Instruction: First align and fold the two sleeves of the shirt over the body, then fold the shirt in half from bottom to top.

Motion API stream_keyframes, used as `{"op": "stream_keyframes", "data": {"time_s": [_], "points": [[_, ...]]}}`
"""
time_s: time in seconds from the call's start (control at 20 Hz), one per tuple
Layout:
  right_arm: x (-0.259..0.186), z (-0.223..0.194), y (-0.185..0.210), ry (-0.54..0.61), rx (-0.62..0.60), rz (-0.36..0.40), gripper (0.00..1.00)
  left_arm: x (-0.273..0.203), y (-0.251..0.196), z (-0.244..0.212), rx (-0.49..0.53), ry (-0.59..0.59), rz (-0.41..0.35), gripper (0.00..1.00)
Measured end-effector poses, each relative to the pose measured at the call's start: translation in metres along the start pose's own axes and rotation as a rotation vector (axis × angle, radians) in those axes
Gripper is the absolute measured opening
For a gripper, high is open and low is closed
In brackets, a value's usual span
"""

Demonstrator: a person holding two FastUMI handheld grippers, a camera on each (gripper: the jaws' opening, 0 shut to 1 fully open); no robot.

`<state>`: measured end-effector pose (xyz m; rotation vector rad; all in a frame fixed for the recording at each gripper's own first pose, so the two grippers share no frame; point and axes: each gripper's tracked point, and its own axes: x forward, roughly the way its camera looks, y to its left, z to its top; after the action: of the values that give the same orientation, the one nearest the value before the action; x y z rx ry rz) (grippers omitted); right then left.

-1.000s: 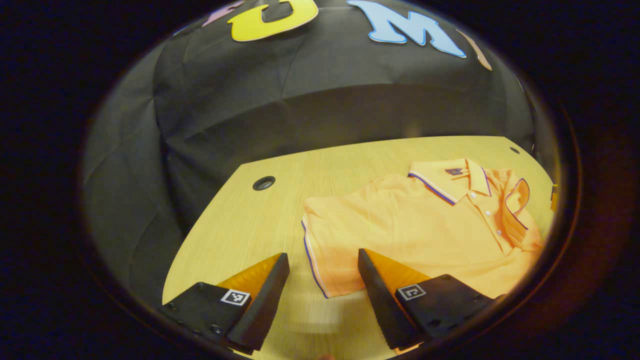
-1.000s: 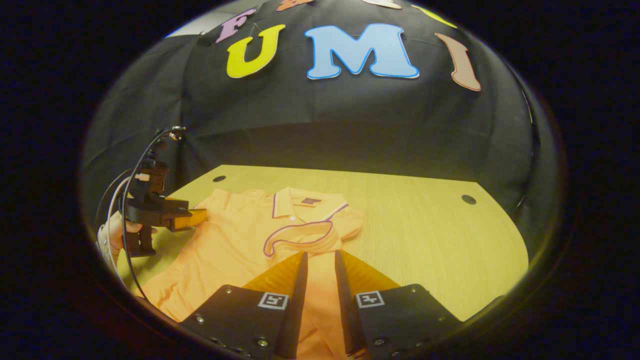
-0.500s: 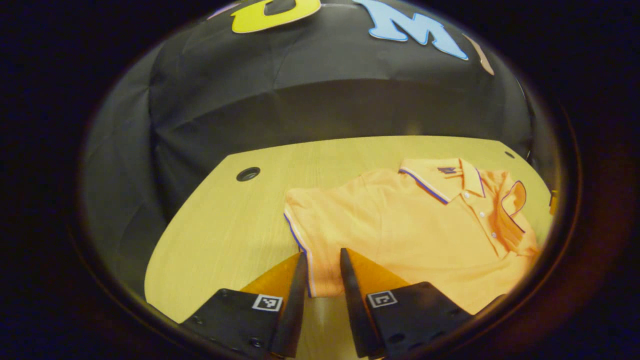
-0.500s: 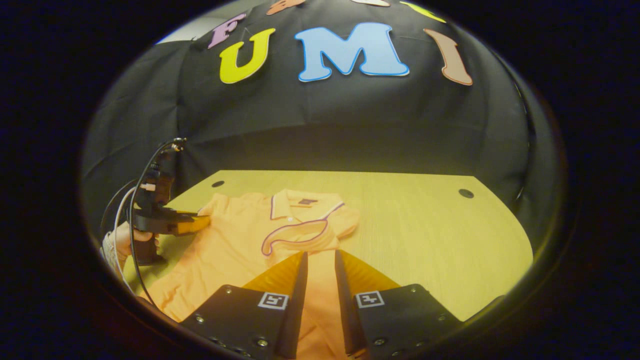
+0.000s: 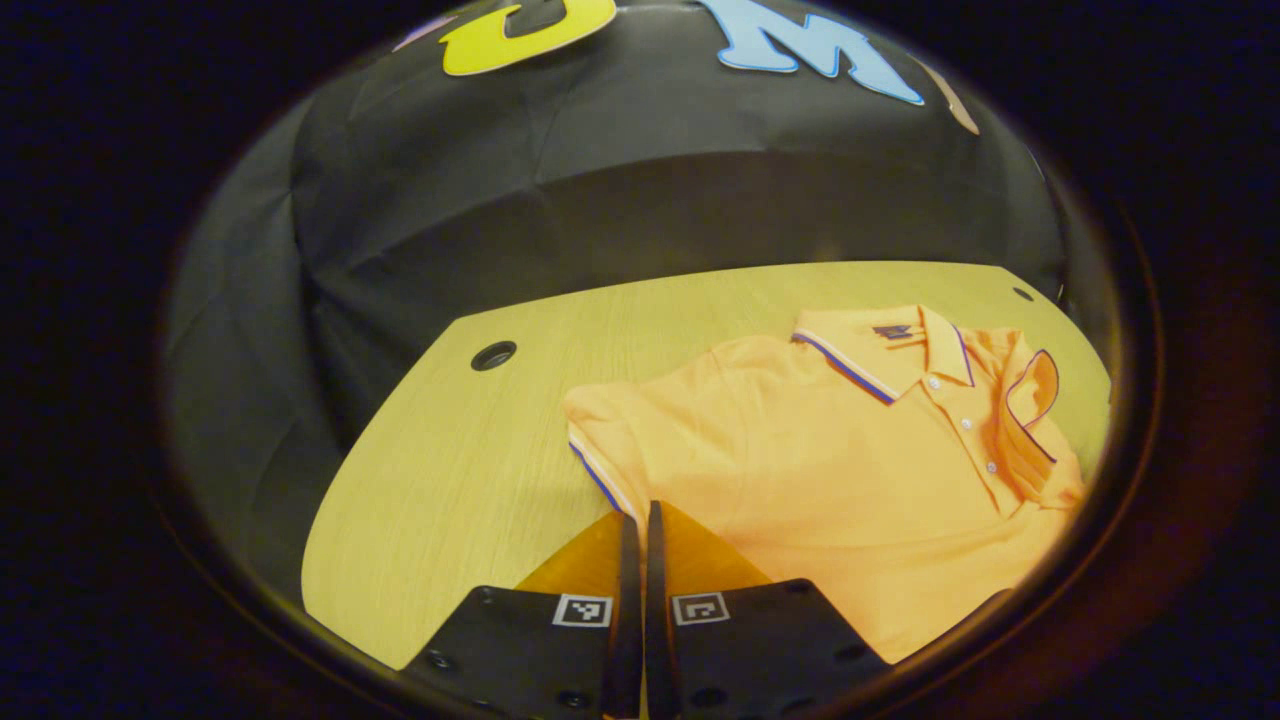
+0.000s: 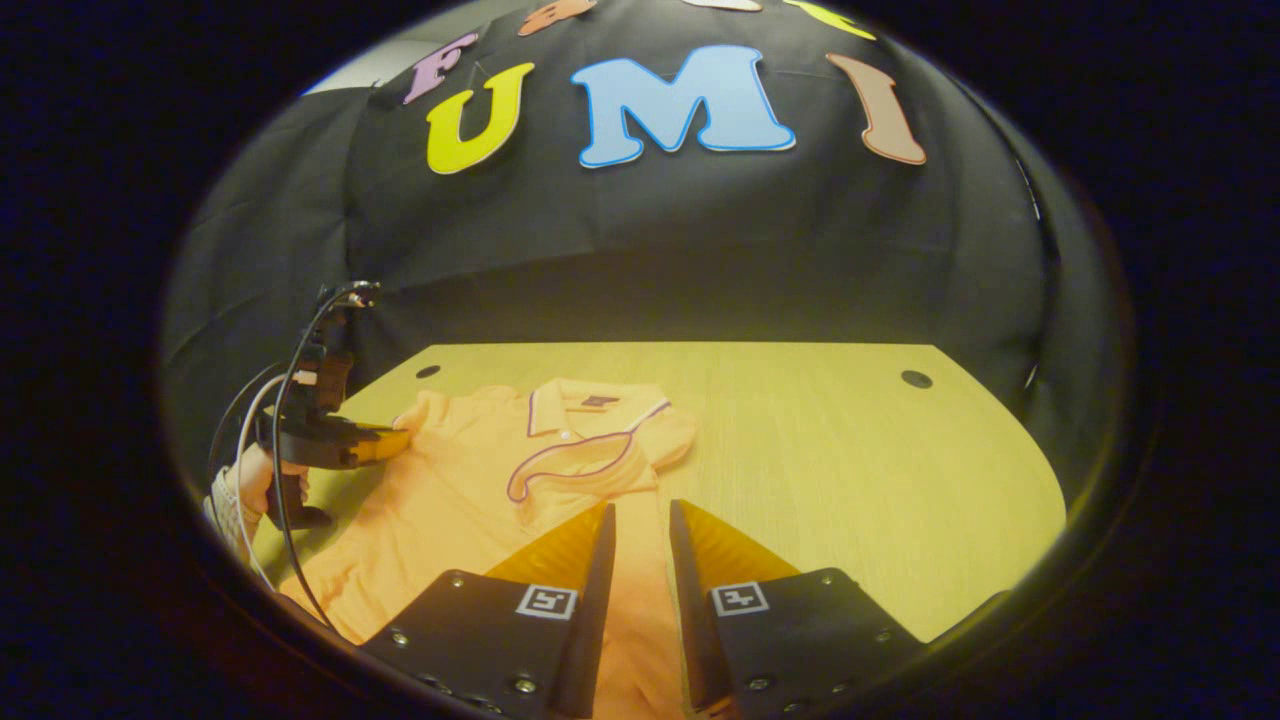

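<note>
Both grippers at shirt edges, left gripper pinching sleeve

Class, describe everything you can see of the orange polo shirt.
The orange polo shirt lies face up on the wooden table, collar toward the booth wall. It looks knit, with dark-striped collar and cuffs and a buttoned placket. One sleeve is folded over the chest; the left gripper is shut on the other sleeve's cuff.

In your left gripper view the shirt lies on the table, filling the lower right, collar at upper right, one sleeve at centre just above your left gripper. In your right gripper view the shirt sits lower left, your right gripper over it.
</note>
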<state>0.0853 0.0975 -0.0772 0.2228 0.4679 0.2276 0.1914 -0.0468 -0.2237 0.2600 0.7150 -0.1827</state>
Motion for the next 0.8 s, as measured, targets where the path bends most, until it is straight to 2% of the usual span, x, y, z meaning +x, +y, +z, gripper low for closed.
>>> {"op": "stream_keyframes", "data": {"time_s": [0.15,0.4,0.6,0.8], "points": [[-0.003,-0.002,-0.003,-0.002,0.015,-0.002,0.34,-0.021,-0.016,0.035,0.049,-0.075,-0.008,0.08],[-0.009,-0.004,-0.006,-0.013,0.034,-0.008,0.34,-0.057,-0.091,0.075,0.124,-0.149,-0.114,0.10],[-0.017,-0.009,-0.009,-0.016,0.052,-0.012,0.34,-0.073,-0.170,0.074,0.184,-0.155,-0.221,0.08],[-0.024,-0.019,-0.020,-0.008,0.058,-0.024,0.34,-0.077,-0.230,0.055,0.238,-0.124,-0.295,0.10]]}}
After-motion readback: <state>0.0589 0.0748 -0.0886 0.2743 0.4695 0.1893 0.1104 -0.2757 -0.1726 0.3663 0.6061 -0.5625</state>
